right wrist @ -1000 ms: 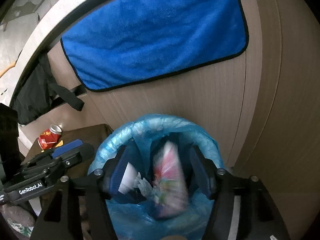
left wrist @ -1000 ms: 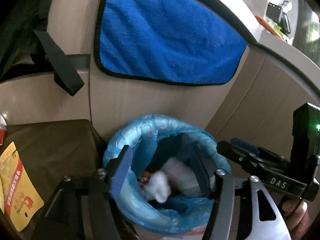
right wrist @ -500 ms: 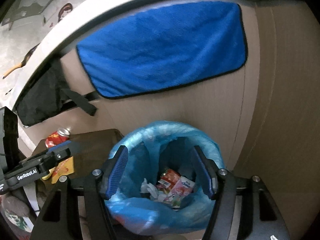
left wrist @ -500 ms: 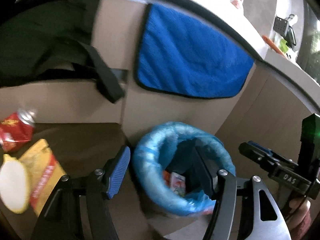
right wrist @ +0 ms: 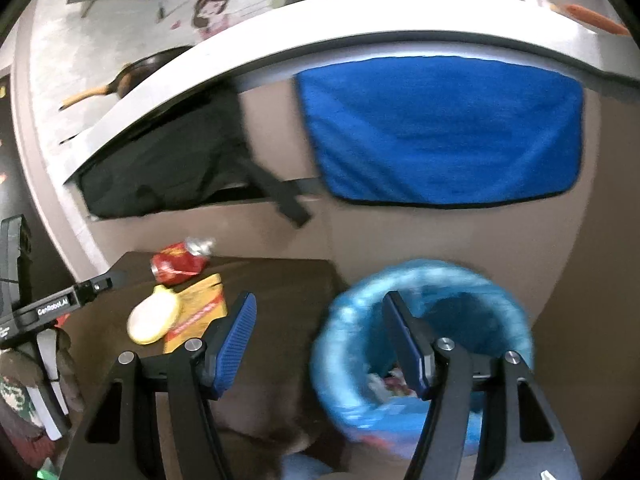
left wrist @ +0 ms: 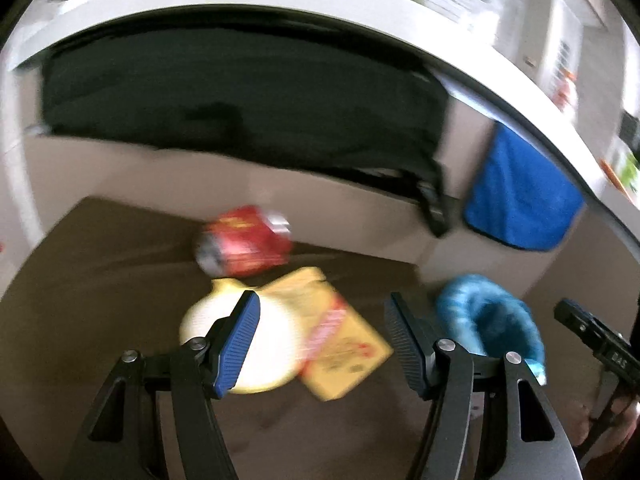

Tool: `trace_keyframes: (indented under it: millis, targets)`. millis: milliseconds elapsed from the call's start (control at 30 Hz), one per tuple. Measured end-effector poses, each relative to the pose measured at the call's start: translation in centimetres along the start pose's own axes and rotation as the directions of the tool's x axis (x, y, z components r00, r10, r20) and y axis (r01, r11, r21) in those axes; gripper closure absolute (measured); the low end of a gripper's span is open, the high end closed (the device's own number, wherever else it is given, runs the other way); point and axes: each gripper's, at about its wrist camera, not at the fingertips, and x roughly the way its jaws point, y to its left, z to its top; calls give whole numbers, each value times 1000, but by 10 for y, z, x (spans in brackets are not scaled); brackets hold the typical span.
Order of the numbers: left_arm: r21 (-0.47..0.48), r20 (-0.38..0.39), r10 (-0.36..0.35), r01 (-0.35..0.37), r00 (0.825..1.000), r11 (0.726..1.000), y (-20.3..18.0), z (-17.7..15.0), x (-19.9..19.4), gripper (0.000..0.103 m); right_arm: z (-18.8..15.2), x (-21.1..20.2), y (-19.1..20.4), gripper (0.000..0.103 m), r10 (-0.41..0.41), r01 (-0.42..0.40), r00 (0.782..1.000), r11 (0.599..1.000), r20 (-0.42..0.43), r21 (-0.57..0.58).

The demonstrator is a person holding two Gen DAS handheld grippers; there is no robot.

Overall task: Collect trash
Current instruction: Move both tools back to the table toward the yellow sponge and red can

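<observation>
Three pieces of trash lie together on a dark brown mat (left wrist: 100,280): a crushed red drink can (left wrist: 244,246), a flat yellow snack packet with a red band (left wrist: 340,336), and a pale yellow, rounded, bulb-like object (left wrist: 264,344) whose kind is unclear through motion blur. In the left wrist view the can sits at about 11 o'clock from centre, near the mat's far edge by the beige cabinet front (left wrist: 320,208). The packet lies just below it, and the pale object overlaps the packet's left side.

The left gripper (left wrist: 320,340) hangs above the packet and pale object, its blue-padded jaws spread wide and holding nothing. Bare mat stretches out at 9 o'clock.

Off the mat's right edge, at 4 o'clock, stands a round bin lined with a light blue plastic bag (right wrist: 424,344). The right wrist view shows crumpled wrappers (right wrist: 384,384) in its bottom. The right gripper (right wrist: 320,340) is also spread and empty: one finger is over the mat, the other over the bin's mouth, so it straddles the rim.

A bright blue cloth with black edging (right wrist: 440,132) hangs on the cabinet at 1 o'clock, and a black bag with a dangling strap (right wrist: 168,172) fills the shelf at 10 o'clock.
</observation>
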Motion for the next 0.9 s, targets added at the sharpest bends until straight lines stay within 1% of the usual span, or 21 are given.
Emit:
trace_keyframes:
  millis: [67,167,267,367,467,600,767,900]
  targets:
    - [-44,11,46,-46,999,998,32,-3,-11,38,-1,9,19,41,21,-22,1000,1000,-19,-19]
    - [-97,7,91,-90,996,991,68,-6,-20,38,-4,22,42,41,60,-62,997,998,-54,-33]
    - [-120,-1,109,-108,994,987,92,-11,-21,38,-6,38,63,41,95,-99,991,994,-91,-46]
    - [-128,-35,98,-102,995,986,106,-18,-15,38,-10,53,84,40,113,-125,984,989,-137,-77]
    - [-117,-64,83,-90,995,989,111,-25,-7,38,-14,66,104,40,123,-144,977,983,-172,-114]
    - [-92,-116,38,-49,993,995,107,-31,8,38,-19,75,118,40,130,-158,971,978,-199,-136]
    - [-48,-147,14,-22,989,999,92,-32,26,38,-24,82,116,40,118,-150,967,980,-224,-134]
    - [-23,-169,1,-5,986,1000,75,-28,42,38,-27,85,104,40,107,-133,966,986,-234,-99]
